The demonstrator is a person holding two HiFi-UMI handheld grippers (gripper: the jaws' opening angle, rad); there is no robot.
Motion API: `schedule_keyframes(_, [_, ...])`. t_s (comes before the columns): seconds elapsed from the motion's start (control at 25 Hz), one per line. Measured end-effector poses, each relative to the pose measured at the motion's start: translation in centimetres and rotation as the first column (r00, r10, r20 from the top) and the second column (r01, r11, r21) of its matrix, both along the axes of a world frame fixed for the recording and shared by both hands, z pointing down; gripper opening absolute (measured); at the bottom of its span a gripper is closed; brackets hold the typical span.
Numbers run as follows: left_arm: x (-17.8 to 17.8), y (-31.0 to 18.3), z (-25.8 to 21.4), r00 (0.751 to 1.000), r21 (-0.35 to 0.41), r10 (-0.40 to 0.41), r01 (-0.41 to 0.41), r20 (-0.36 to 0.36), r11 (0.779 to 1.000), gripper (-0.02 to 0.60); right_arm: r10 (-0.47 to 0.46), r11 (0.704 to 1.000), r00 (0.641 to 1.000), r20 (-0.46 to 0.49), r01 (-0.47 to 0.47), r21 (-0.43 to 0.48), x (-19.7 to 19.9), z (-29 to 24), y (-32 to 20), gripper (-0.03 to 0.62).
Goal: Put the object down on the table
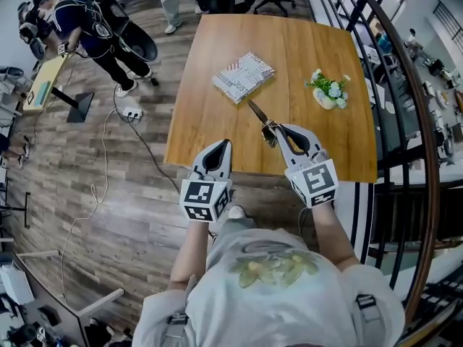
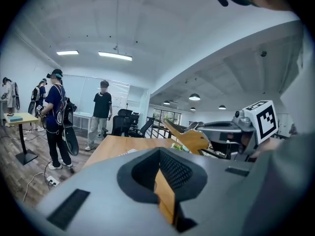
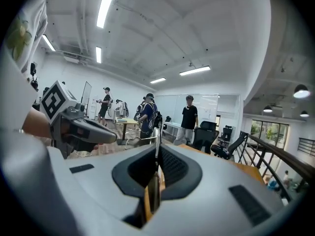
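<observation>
Item: scissors [image 1: 257, 113], gold-coloured handles, as far as the head view shows. They are clamped in the right gripper [image 1: 275, 129], whose jaws are closed on them. The blades point ahead toward a folded booklet [image 1: 243, 76].
Position: over the near part of the wooden table [image 1: 210, 121], apparently not resting on it.
Left gripper [image 1: 223, 144]: jaws drawn together, nothing between them, at the table's near edge.
Arms: both forearms reach forward side by side, grippers near level.
Also on the table: a small flower pot [image 1: 327, 90].

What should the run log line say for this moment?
right gripper: jaws shut on scissors | left gripper: jaws shut, empty | scissors: over table near edge, not yet set down
</observation>
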State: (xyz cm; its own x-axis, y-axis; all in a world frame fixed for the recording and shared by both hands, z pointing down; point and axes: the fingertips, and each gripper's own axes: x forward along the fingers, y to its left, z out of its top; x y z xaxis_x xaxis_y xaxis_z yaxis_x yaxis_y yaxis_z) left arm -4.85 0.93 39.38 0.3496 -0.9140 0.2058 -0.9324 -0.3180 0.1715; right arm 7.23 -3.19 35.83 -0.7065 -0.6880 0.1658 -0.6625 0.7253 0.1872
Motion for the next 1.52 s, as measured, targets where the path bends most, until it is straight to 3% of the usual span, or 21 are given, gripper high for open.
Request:
schedule_keyframes(0.48, [-4.3,-3.9,1.0,0.998,0.007,0.062,-0.062,0.002,0.998,0.014,0.073,0.996,0.997,-0.014,-0.072,0.042,-3.7,-0.1,-3.7,0.009])
schedule_keyframes(1.52, [-5.9,-11.7,3.7,0.997,-0.038,0.076,-0.077,-0.026,0.996,0.014,0.060,0.998,0.996,-0.066,-0.059,0.022,-6.0,1.8,-11.5,0.009])
